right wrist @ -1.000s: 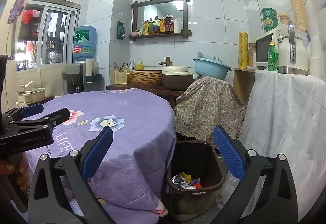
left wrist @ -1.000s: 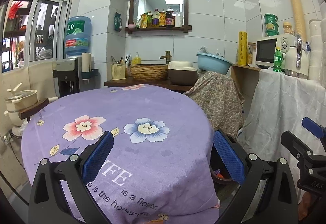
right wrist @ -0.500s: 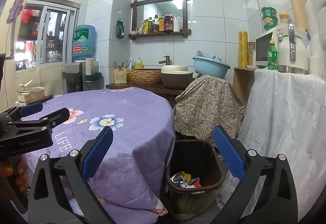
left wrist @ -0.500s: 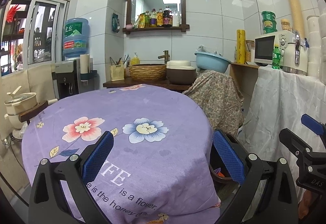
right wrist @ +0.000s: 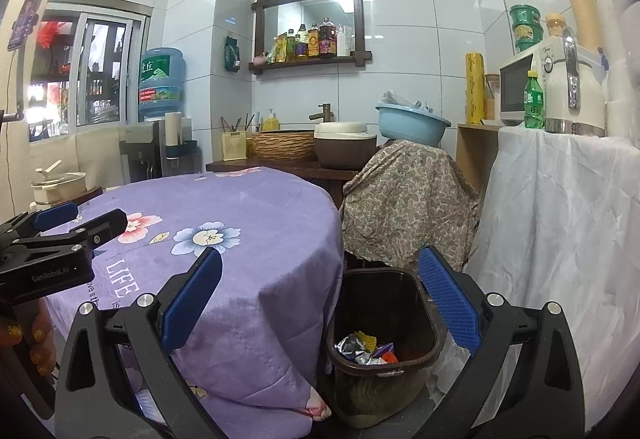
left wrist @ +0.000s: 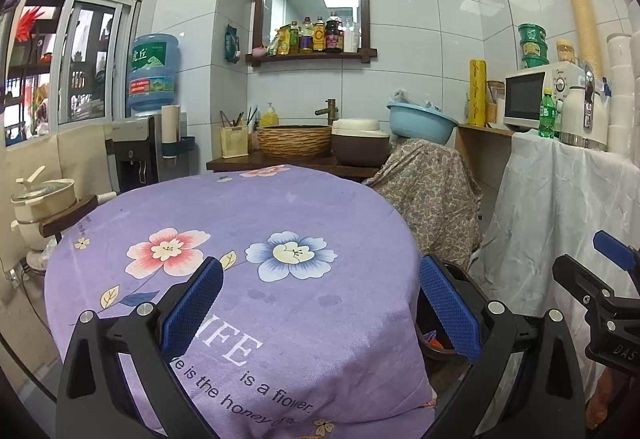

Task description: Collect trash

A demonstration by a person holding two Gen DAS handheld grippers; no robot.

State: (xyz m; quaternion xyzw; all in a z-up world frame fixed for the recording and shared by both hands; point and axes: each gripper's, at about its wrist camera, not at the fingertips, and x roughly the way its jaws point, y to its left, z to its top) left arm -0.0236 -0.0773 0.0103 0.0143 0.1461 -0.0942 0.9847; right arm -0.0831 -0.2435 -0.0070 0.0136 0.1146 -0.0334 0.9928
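A dark brown trash bin (right wrist: 384, 327) stands on the floor beside the round table's right edge. Several crumpled wrappers (right wrist: 366, 347) lie at its bottom. My right gripper (right wrist: 320, 299) is open and empty, above and in front of the bin. My left gripper (left wrist: 320, 303) is open and empty, over the purple flowered tablecloth (left wrist: 240, 239) near its front edge. Only a sliver of the bin (left wrist: 436, 343) shows in the left wrist view. Each gripper shows at the side of the other's view.
A chair under a paisley cloth (right wrist: 408, 199) stands behind the bin. A white-draped counter (right wrist: 560, 219) with a microwave, a green bottle and a kettle is at the right. A sink counter (left wrist: 296, 155) and a water dispenser (left wrist: 148, 143) stand behind the table.
Both views have tilted up very slightly. Both grippers stay open and empty, and nothing else has moved.
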